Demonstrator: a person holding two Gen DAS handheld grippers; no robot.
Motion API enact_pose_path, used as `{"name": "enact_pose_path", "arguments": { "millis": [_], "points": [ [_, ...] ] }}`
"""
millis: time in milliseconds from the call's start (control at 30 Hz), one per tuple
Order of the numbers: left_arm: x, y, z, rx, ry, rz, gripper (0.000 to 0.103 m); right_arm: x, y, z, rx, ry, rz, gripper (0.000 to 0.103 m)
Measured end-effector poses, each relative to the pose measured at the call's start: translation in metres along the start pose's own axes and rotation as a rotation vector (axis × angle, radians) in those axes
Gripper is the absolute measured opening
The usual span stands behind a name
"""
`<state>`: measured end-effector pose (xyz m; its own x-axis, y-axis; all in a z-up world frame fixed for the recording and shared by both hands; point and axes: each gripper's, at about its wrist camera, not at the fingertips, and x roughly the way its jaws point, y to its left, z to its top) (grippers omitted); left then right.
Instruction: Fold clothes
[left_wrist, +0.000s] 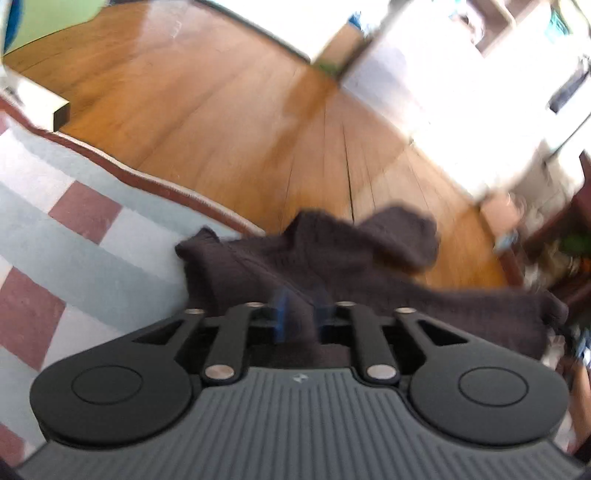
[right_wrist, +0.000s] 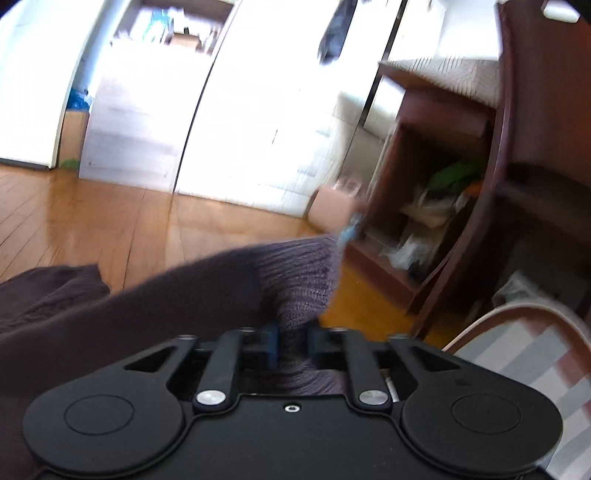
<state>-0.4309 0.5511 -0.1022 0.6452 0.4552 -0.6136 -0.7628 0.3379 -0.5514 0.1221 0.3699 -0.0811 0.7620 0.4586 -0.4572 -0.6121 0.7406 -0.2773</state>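
**Op A:** Between my left gripper's (left_wrist: 300, 317) blue pads (left_wrist: 279, 314) I see dark knit bunched up, and they look clenched on it, though blur smears the pad edges. Its fingertips are buried in the cloth.

**Op B:** Same on my side. My right gripper (right_wrist: 291, 341) is clamped on the ribbed edge of the sweater (right_wrist: 295, 284); the knit fills the gap and hides the pad faces. No tips visible.

**Op A:** Where does the sweater lie for you?

**Op B:** It runs from my jaws off to the left as a long dark band, held up over the floor (right_wrist: 110, 225), and spills out of frame at the lower left. I cannot tell how much hangs below.

**Op A:** From the left wrist the sweater (left_wrist: 332, 258) humps up ahead of the jaws, one end over the bed's edge, the rest over the floor (left_wrist: 221, 129). Its right end is cut off by the frame.

**Op B:** Surface?

**Op A:** A checked bedcover (left_wrist: 74, 221), pale blue, white and dull red, with a red piped edge. Beyond it, glossy wood boards.

**Op B:** I catch a corner of that cover (right_wrist: 535, 350) at lower right. A dark wooden shelf (right_wrist: 443, 184) stands beside it; its contents are a blurred jumble. White cabinets (right_wrist: 258, 110) are blown out by glare.
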Motion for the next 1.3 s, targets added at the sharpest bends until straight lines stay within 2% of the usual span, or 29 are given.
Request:
{"name": "enact_pose_path", "arguments": {
  "millis": [33, 67, 167, 233, 300, 433, 500, 533, 600, 700, 733, 833, 900, 933, 1000, 1067, 1133, 1167, 1200, 1233, 1300],
  "points": [
    [-0.001, -0.001, -0.003, 0.004, 0.010, -0.032, 0.051, 0.011, 0.001, -0.005, 0.001, 0.068, 0.015, 0.046],
    [-0.001, 0.002, -0.008, -0.013, 0.023, -0.056, 0.065, 0.011, 0.004, -0.012, 0.008, 0.103, 0.041, 0.046],
    [0.001, 0.019, -0.025, -0.061, 0.084, -0.090, 0.066, -0.017, 0.018, -0.041, 0.043, 0.117, 0.156, 0.049],
    [0.003, 0.029, -0.039, -0.082, 0.102, -0.094, 0.066, -0.046, 0.032, -0.059, 0.036, 0.142, 0.274, 0.049],
    [0.006, 0.034, -0.044, -0.130, 0.143, -0.143, 0.066, -0.082, 0.047, -0.075, 0.005, 0.166, 0.419, 0.049],
    [0.013, 0.044, -0.053, -0.209, 0.232, -0.252, 0.063, -0.149, 0.075, -0.091, -0.047, 0.232, 0.783, 0.049],
    [0.024, 0.033, -0.058, -0.152, 0.359, -0.379, 0.062, -0.172, 0.090, -0.095, -0.067, 0.289, 0.969, 0.049],
    [0.026, 0.025, -0.063, -0.126, 0.407, -0.413, 0.060, -0.183, 0.100, -0.097, -0.081, 0.314, 1.044, 0.049],
    [0.027, 0.012, -0.073, -0.084, 0.439, -0.397, 0.059, -0.200, 0.120, -0.103, -0.120, 0.359, 1.149, 0.049],
    [0.032, 0.005, -0.081, -0.042, 0.488, -0.322, 0.060, -0.217, 0.150, -0.117, -0.195, 0.403, 1.193, 0.050],
    [0.029, 0.004, -0.081, -0.022, 0.482, -0.296, 0.061, -0.220, 0.159, -0.121, -0.214, 0.415, 1.199, 0.051],
    [0.014, -0.007, -0.077, 0.102, 0.405, -0.167, 0.062, -0.218, 0.178, -0.132, -0.199, 0.487, 1.239, 0.051],
    [-0.003, -0.025, -0.070, 0.227, 0.289, -0.062, 0.063, -0.217, 0.188, -0.141, -0.146, 0.533, 1.283, 0.051],
    [-0.012, -0.034, -0.068, 0.287, 0.246, -0.045, 0.063, -0.217, 0.192, -0.146, -0.120, 0.549, 1.301, 0.051],
    [-0.019, -0.045, -0.067, 0.356, 0.190, -0.039, 0.063, -0.217, 0.203, -0.155, -0.106, 0.551, 1.255, 0.051],
    [-0.019, -0.046, -0.068, 0.366, 0.190, -0.037, 0.063, -0.219, 0.213, -0.164, -0.110, 0.533, 1.177, 0.051],
    [-0.018, -0.047, -0.069, 0.390, 0.187, -0.026, 0.063, -0.231, 0.217, -0.174, -0.128, 0.472, 1.136, 0.054],
    [-0.018, -0.051, -0.072, 0.435, 0.180, -0.001, 0.063, -0.239, 0.217, -0.176, -0.156, 0.436, 1.136, 0.053],
    [-0.018, -0.055, -0.074, 0.480, 0.173, 0.024, 0.063, -0.246, 0.219, -0.176, -0.207, 0.406, 1.141, 0.038],
    [-0.019, -0.060, -0.077, 0.523, 0.165, 0.041, 0.063, -0.252, 0.221, -0.174, -0.259, 0.379, 1.153, 0.008],
    [-0.020, -0.070, -0.081, 0.595, 0.145, 0.044, 0.063, -0.260, 0.214, -0.164, -0.253, 0.312, 1.153, 0.008]
  ]
}}
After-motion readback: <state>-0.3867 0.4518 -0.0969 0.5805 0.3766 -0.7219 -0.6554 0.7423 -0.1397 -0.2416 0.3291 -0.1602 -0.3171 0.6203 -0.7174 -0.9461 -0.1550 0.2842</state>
